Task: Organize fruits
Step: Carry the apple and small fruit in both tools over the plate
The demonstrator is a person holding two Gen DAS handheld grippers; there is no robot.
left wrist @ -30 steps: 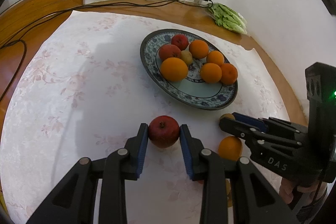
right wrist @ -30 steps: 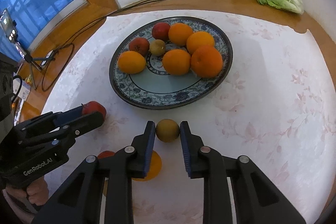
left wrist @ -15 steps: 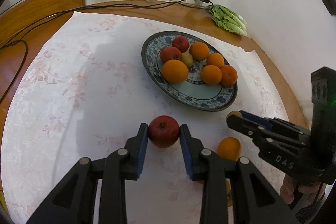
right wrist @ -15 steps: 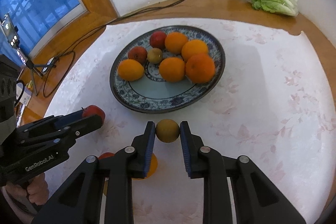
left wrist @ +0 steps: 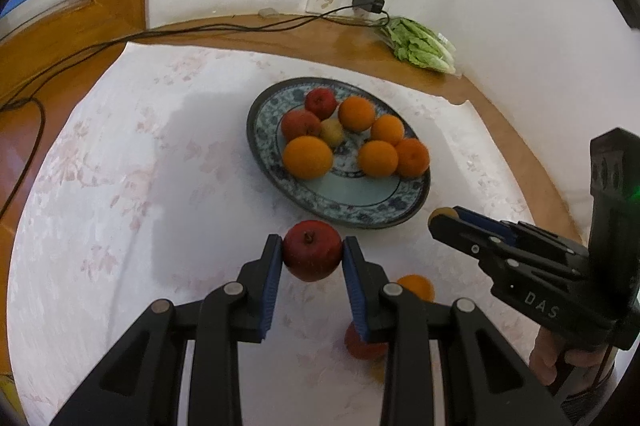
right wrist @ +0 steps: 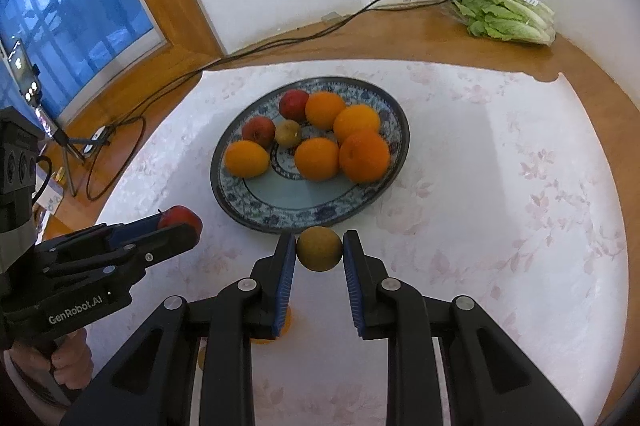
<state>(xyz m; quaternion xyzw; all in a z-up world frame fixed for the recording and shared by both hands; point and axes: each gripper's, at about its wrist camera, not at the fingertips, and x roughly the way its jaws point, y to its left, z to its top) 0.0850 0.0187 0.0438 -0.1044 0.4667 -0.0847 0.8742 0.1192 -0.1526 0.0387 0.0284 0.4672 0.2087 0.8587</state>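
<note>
Blue-patterned plate (right wrist: 394,162) already held eight fruits; left gripper (left wrist: 313,258) pinched a red apple (left wrist: 312,255), right gripper (right wrist: 319,251) a brownish fruit (right wrist: 319,248), two more lay nearer than the plate

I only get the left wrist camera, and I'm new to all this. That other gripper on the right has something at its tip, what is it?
Observer: The right gripper is shut on a small brownish-green fruit, just in front of the near rim of the plate.
Operator: Is anything else filming?
Observer: Yes, a phone on a tripod stands by the window.
Operator: Who holds my gripper?
Observer: A hand grips the handle of the left gripper from below.
</note>
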